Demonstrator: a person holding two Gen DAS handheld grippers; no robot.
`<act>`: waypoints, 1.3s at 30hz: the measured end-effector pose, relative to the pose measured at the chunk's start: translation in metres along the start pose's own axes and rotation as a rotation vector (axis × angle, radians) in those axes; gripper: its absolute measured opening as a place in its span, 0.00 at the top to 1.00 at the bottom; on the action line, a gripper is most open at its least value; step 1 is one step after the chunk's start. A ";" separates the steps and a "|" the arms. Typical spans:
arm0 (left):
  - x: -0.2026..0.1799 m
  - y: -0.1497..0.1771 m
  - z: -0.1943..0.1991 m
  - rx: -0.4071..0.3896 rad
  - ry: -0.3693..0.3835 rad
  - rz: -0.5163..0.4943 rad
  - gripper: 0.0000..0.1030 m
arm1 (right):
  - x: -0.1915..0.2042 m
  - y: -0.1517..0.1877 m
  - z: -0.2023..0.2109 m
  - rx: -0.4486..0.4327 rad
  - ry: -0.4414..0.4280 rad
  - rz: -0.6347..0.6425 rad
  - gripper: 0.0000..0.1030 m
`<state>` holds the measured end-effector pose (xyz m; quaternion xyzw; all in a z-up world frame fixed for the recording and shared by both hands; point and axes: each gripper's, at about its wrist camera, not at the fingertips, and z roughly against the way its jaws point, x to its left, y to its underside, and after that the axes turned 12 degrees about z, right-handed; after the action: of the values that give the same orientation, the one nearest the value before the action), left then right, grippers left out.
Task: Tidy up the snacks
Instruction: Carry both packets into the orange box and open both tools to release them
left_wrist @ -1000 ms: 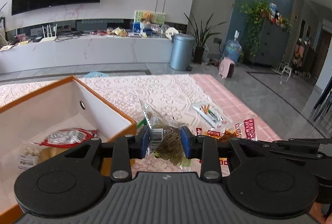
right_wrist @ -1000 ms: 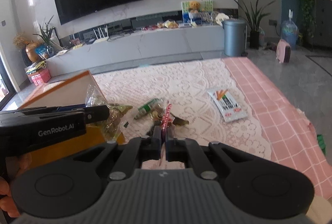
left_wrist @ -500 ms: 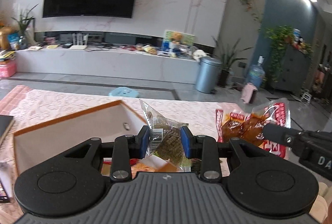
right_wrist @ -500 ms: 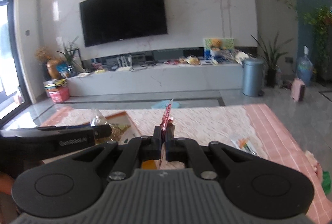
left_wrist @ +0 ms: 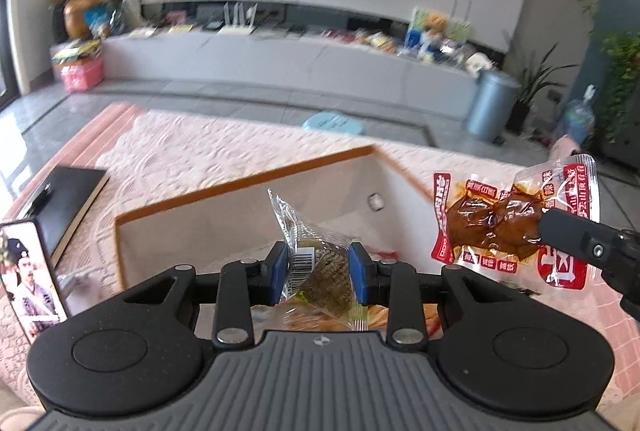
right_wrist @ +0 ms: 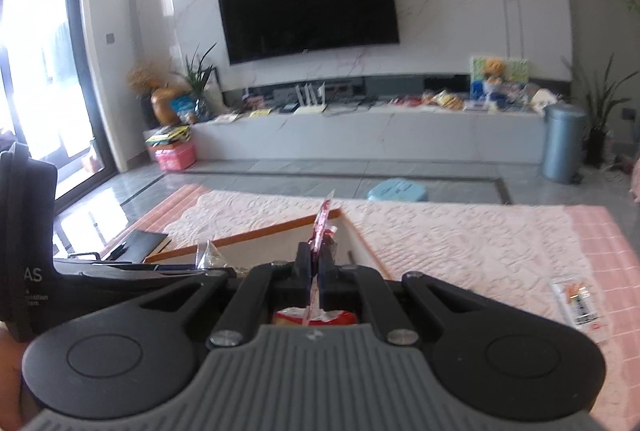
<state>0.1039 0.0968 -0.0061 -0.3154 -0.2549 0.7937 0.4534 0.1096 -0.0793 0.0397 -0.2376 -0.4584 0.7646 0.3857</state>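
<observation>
My left gripper [left_wrist: 319,273] is shut on a clear packet of dark green snack [left_wrist: 320,267] and holds it above the open orange-rimmed white box [left_wrist: 248,183]. My right gripper [right_wrist: 316,263] is shut on a red-printed packet of brown snack [left_wrist: 512,227], seen edge-on in the right wrist view [right_wrist: 320,227]. It hangs over the box's right side. The box [right_wrist: 256,237] holds several packets, mostly hidden below the grippers.
A black notebook [left_wrist: 64,203] and a phone with a lit screen [left_wrist: 30,275] lie left of the box on the lace cloth. One snack packet [right_wrist: 580,305] lies on the pink cloth at the right. The floor lies beyond the table's far edge.
Both grippers have lifted their packets off the table and swung left, from the snack pile to above the box. Both grips stay shut.
</observation>
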 end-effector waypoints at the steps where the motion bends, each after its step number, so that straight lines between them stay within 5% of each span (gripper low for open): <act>1: 0.006 -0.002 -0.004 0.017 -0.005 0.015 0.64 | 0.000 -0.001 -0.008 0.012 -0.011 -0.007 1.00; 11: 0.031 -0.002 -0.036 0.111 -0.084 0.050 0.64 | 0.008 0.001 -0.077 0.099 -0.086 -0.031 1.00; 17: 0.034 -0.003 -0.054 0.148 -0.036 0.087 0.64 | 0.002 -0.002 -0.110 0.109 -0.125 -0.088 1.00; 23: 0.032 0.003 -0.065 0.165 -0.071 0.059 0.64 | -0.002 0.001 -0.140 0.149 -0.164 -0.146 1.00; 39: 0.033 0.006 -0.075 0.215 -0.102 0.084 0.54 | -0.005 0.023 -0.165 0.300 -0.072 -0.108 0.95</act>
<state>0.1423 0.1324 -0.0690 -0.2346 -0.1776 0.8497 0.4375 0.2225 -0.0047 -0.0573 -0.1249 -0.3649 0.8106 0.4407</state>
